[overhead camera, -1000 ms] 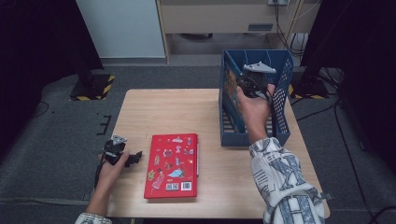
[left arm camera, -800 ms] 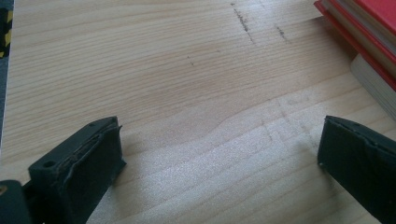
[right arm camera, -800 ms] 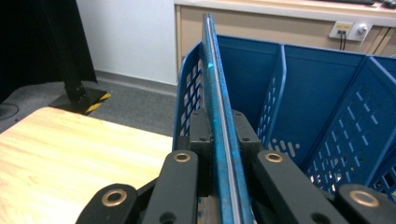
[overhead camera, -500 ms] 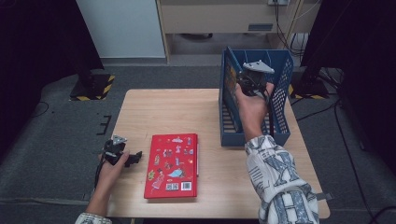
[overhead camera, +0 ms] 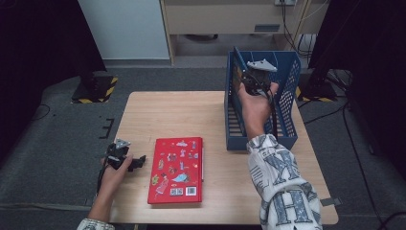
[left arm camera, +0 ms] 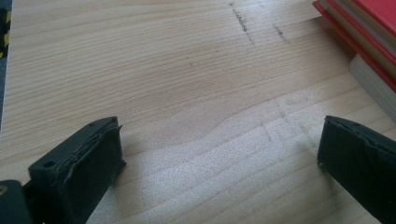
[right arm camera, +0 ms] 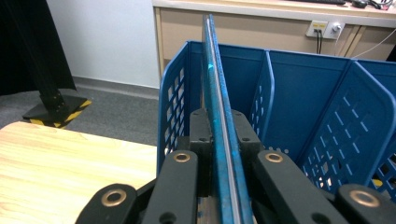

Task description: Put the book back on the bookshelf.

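Note:
My right gripper (overhead camera: 250,82) is shut on a thin blue book (right arm camera: 218,88), which it holds upright on its edge. The book (overhead camera: 236,72) stands inside the left compartment of a blue file rack (overhead camera: 289,98) at the table's right rear. In the right gripper view the rack's dividers (right arm camera: 299,93) rise behind the book and my right gripper (right arm camera: 219,123). A red hardcover book (overhead camera: 176,170) lies flat near the table's front. My left gripper (overhead camera: 136,161) rests open on the wooden table (overhead camera: 182,115) just left of it. The left gripper view has my left gripper (left arm camera: 219,158) wide apart over bare wood, the red book's corner (left arm camera: 369,28) at top right.
The rack has several upright compartments with perforated walls. Beyond the table are a grey floor, a white panel (overhead camera: 124,28), a wooden cabinet (overhead camera: 225,17) with wall sockets, and black stands with yellow-striped bases (overhead camera: 93,88).
My right hand has shifted slightly away and up with the blue book in the rack. The left gripper and the red book have stayed put.

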Motion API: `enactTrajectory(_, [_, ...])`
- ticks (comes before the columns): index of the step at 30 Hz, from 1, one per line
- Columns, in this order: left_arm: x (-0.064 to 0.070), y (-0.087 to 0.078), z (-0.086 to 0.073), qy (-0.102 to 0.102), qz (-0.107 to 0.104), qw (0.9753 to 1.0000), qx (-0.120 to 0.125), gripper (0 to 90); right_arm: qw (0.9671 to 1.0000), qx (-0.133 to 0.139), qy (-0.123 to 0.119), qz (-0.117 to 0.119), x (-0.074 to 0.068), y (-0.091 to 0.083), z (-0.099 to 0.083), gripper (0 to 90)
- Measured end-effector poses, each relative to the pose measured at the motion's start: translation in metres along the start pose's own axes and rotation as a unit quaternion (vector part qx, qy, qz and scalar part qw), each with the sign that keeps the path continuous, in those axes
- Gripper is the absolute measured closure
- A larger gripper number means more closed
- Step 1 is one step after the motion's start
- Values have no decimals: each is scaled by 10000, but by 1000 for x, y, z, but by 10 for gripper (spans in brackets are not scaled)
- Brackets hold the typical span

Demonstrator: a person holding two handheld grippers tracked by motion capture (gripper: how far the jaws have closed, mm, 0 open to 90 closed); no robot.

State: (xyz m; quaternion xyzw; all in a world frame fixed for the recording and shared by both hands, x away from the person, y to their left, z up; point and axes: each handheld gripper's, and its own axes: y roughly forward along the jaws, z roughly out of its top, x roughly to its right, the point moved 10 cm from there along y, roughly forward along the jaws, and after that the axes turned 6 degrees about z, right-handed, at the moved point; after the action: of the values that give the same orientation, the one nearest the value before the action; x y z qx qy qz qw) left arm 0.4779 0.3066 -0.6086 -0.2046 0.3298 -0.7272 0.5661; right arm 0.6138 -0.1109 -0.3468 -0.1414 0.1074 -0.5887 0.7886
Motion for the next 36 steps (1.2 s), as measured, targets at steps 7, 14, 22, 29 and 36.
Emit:
enactTrajectory(7, [0, 0, 0, 1, -1, 10000, -2, 0, 10000, -46, 8, -61, -1, 5, 0, 825])
enactTrajectory(14, [0, 0, 0, 3, -3, 10000, 0, 0, 10000, 2, -46, -32, -9, 3, -3, 818])
enactTrajectory(22, [0, 0, 0, 3, -3, 10000, -1, 0, 9998, 89, -103, 124, -20, 3, -2, 766])
enactTrajectory(29, [0, 0, 0, 2, -3, 10000, 0, 0, 9990, 38, -127, 433, -30, -2, -7, 671])
enactTrajectory(36, [0, 0, 0, 3, -3, 10000, 0, 0, 9980, -21, -140, 610, -38, -5, -11, 612])
